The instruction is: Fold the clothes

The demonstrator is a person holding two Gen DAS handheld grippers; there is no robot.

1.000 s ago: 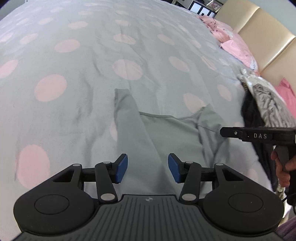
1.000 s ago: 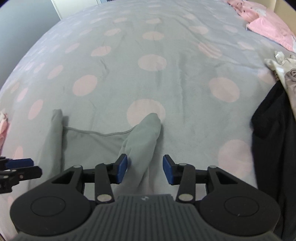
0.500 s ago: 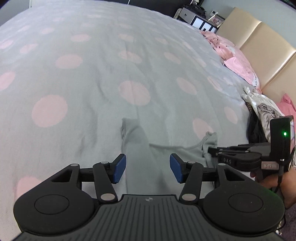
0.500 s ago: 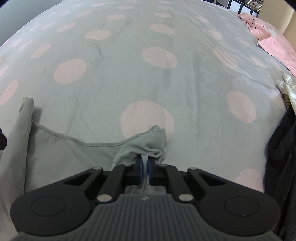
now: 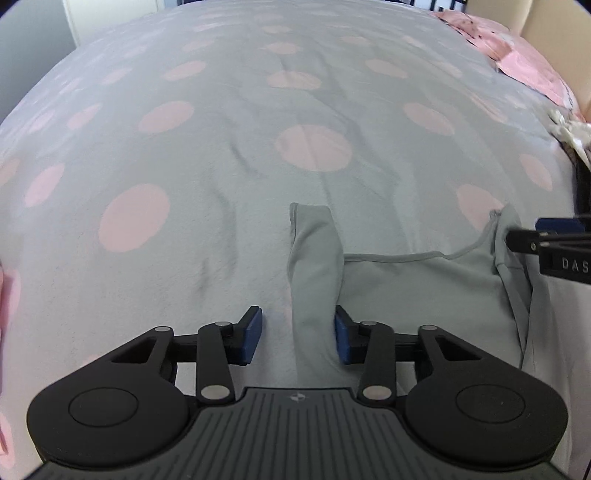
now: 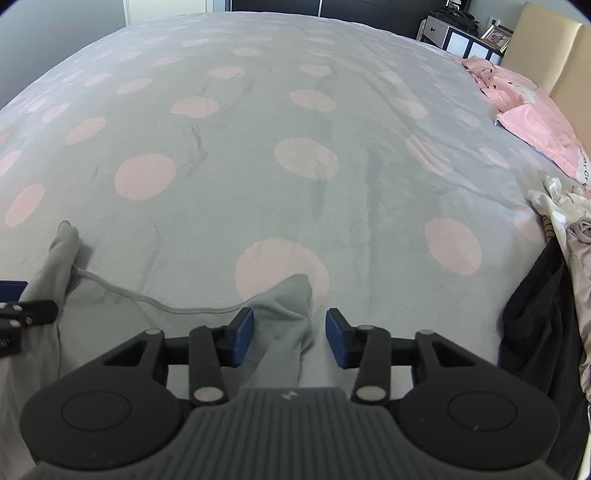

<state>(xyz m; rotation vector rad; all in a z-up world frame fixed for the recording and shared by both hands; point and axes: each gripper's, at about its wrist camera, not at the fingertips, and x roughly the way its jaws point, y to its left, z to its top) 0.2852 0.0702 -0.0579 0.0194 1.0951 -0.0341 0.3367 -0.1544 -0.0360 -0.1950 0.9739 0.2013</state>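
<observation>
A pale grey-green top (image 5: 413, 288) lies flat on the dotted bedspread (image 5: 221, 155), neckline towards the far side. Its left sleeve (image 5: 314, 258) runs up between the blue pads of my left gripper (image 5: 297, 336); the jaws are closing, and the left pad still stands clear of the cloth. In the right wrist view the other sleeve (image 6: 291, 306) lies between the pads of my right gripper (image 6: 290, 339), whose jaws are opening and not pressing on it. Each gripper shows at the edge of the other's view: the right gripper (image 5: 546, 236) and the left gripper (image 6: 22, 310).
A heap of black clothing (image 6: 535, 317) and white clothing (image 6: 565, 218) lies at the right edge of the bed. Pink pillows (image 6: 535, 122) rest against a beige headboard (image 6: 546, 55). A dark dresser (image 6: 458, 33) stands beyond the bed.
The right gripper, shut on the right sleeve half a second ago, has let it go and stands open. The left gripper has shifted over the left sleeve and its jaws have narrowed.
</observation>
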